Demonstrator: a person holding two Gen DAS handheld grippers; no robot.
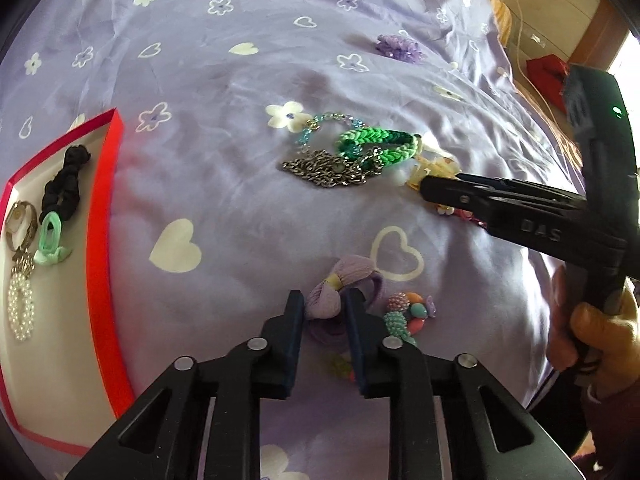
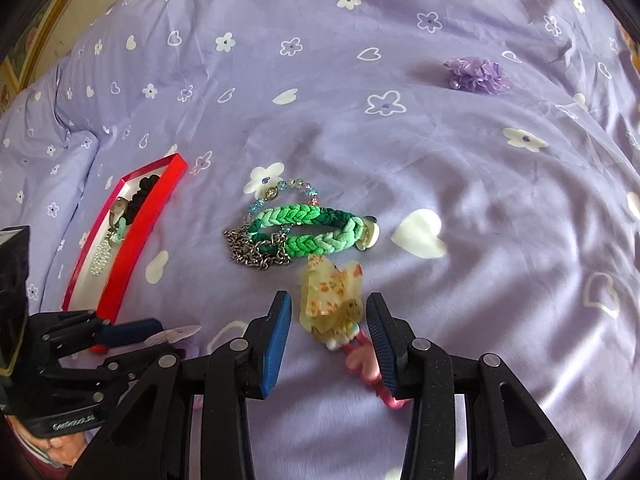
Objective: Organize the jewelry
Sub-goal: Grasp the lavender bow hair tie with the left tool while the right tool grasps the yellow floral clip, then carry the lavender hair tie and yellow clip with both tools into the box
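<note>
Left tool (image 1: 323, 300) has its jaws nearly together and pinches the lilac fabric hair tie (image 1: 328, 292) on the bedspread (image 1: 224, 184); its knotted end pokes up between the pads and the loop bulges out on the right. Just beside that tie, on my right in the left wrist view, I see a beaded bracelet (image 1: 404, 312) in pastel colours, close enough to crowd the right finger (image 1: 356, 320).

My right tool (image 2: 328, 312) stands spread around a yellow speckled hair clip (image 2: 332, 300); I cannot tell whether either pad touches it. The clip's long axis runs roughly away from me, its broad end toward the green braided bracelet (image 2: 308, 228), with a pink piece (image 2: 364, 368) trailing back under the right pad.

Just beyond the clip, the green bracelet lies across the view, tangled over a silver chain (image 2: 248, 248) and a strand of clear blue beads (image 2: 280, 192). A purple ruffled flower (image 2: 476, 74) sits well apart, far up the bed.

Off to the left lies the red-rimmed tray (image 1: 100, 240), holding a black scrunchie (image 1: 64, 184), a mint hair tie (image 1: 50, 240), a watch (image 1: 20, 220) and a pearl piece (image 1: 20, 304).
</note>
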